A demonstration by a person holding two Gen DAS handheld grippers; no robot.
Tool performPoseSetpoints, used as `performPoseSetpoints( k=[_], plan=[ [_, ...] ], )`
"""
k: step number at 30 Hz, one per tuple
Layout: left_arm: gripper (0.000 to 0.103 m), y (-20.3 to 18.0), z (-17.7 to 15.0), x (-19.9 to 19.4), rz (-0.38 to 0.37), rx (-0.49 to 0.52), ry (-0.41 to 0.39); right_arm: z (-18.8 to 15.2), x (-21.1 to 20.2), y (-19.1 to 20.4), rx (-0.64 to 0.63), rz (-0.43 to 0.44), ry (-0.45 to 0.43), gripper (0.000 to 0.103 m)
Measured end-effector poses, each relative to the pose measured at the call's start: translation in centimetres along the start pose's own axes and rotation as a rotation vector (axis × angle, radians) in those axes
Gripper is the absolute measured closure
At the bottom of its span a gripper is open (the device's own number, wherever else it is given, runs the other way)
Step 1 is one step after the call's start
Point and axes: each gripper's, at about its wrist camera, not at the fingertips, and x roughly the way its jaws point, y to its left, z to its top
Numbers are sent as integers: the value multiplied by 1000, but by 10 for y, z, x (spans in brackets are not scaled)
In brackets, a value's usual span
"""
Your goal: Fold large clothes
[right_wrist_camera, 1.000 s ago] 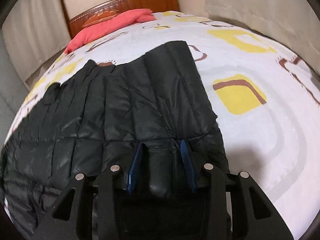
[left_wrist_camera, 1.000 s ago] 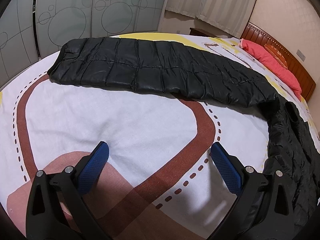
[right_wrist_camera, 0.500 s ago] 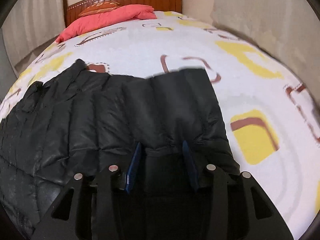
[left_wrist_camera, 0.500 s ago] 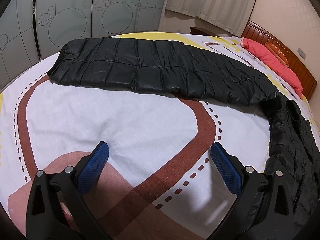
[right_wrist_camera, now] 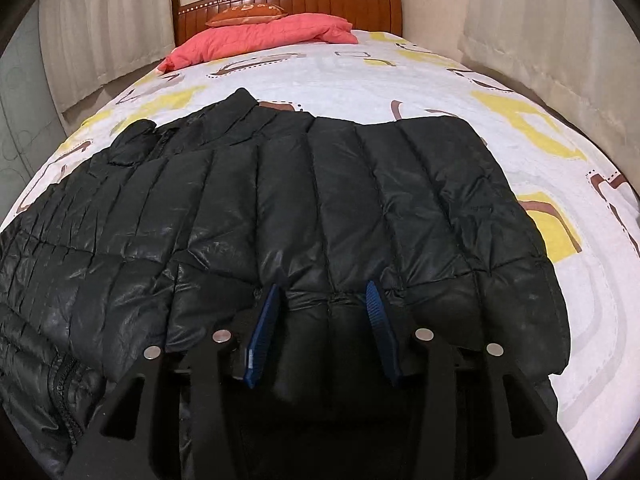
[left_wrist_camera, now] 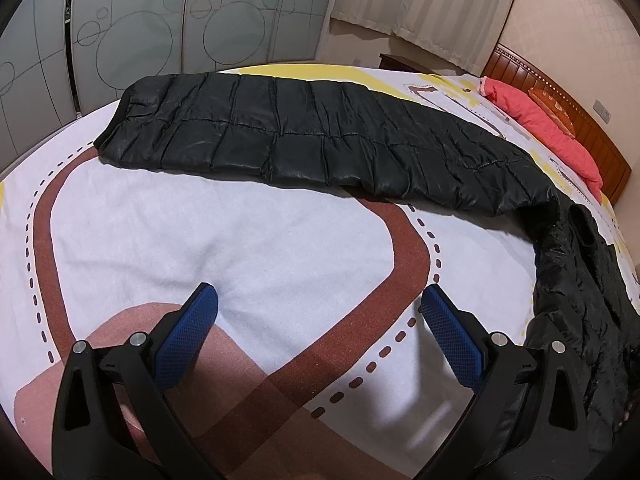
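A large black quilted down jacket lies on the bed. In the left wrist view one long sleeve [left_wrist_camera: 320, 140] stretches flat across the far side, and the body [left_wrist_camera: 592, 312] is bunched at the right edge. My left gripper [left_wrist_camera: 320, 312] is open and empty above the bedsheet, well short of the sleeve. In the right wrist view the jacket [right_wrist_camera: 280, 200] spreads out ahead, collar towards the headboard. My right gripper [right_wrist_camera: 325, 300] is shut on a padded fold of the jacket's near edge, which bulges between the blue pads [right_wrist_camera: 264, 320].
The bed has a white sheet [left_wrist_camera: 200, 240] with brown and yellow shapes. A red pillow or quilt [right_wrist_camera: 260, 36] and the wooden headboard [right_wrist_camera: 288, 0] are at the far end. Curtains [right_wrist_camera: 540, 40] hang on both sides; glass wardrobe doors [left_wrist_camera: 160, 28] stand beyond the bed.
The right gripper has swung with the jacket edge, so the jacket now lies squarer and wider towards the headboard. The left gripper has barely moved and stays open.
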Motion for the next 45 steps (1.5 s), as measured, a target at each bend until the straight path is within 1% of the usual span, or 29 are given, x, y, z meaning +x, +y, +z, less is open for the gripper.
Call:
performPoseSetpoints(
  k=[3, 7, 8, 10, 11, 13, 14, 16, 18, 21, 23, 25, 27, 28, 29, 30, 32, 33, 36, 38, 41, 42, 45],
  plan=[
    [2, 6, 2, -3, -36, -27, 2, -1, 0, -3, 11, 13, -14, 56],
    [2, 36, 11, -12, -187, -167, -22, -5, -2, -2, 17, 20, -28, 56],
    [3, 42, 14, -12, -186, -186, -26, -6, -2, -2, 16, 20, -30, 55],
    [8, 59, 27, -11, -156, -225, -49, -8, -3, -2, 15, 22, -34, 55],
    [11, 70, 33, -9, -145, -255, -62, -8, -4, -2, 16, 25, -35, 54],
    [13, 92, 44, -2, -132, -328, -73, -8, -4, -2, 16, 26, -37, 54],
    [15, 104, 49, 2, -149, -368, -75, -8, -4, -1, 14, 24, -38, 53],
    [15, 126, 59, 7, -210, -455, -97, -9, -4, 0, 9, 18, -41, 53],
    [14, 135, 66, 10, -234, -488, -108, -8, -4, 0, 5, 16, -42, 53],
    [14, 153, 73, 15, -260, -567, -128, -9, -5, 0, 4, 15, -43, 53],
    [14, 155, 77, 16, -263, -586, -139, -8, -5, 0, 3, 16, -43, 53],
    [24, 154, 78, 15, -241, -595, -152, -8, -5, -1, 4, 18, -43, 53],
    [66, 157, 77, 18, -223, -612, -148, -9, -5, 0, 5, 19, -44, 53],
    [73, 161, 76, 21, -211, -628, -141, -9, -5, 0, 5, 19, -45, 53],
    [83, 164, 75, 23, -200, -636, -145, -9, -5, 0, 5, 17, -46, 53],
    [89, 166, 76, 24, -179, -637, -142, -9, -5, 0, 4, 16, -46, 53],
    [92, 163, 78, 26, -152, -605, -140, -8, -5, 0, 3, 15, -46, 52],
    [95, 158, 84, 24, -127, -572, -146, -8, -5, 0, 3, 15, -47, 52],
    [97, 142, 91, 17, -82, -496, -178, -9, -5, 0, 4, 17, -47, 52],
    [97, 124, 99, 8, -73, -437, -212, -9, -6, 0, 4, 16, -48, 52],
    [98, 90, 113, -4, -105, -349, -255, -9, -5, -1, 4, 16, -48, 52],
    [98, 77, 112, -9, -121, -322, -265, -9, -5, -1, 4, 17, -48, 52],
    [98, 27, 118, -16, -197, -218, -269, -9, -6, -1, 6, 19, -48, 52]
  ],
)
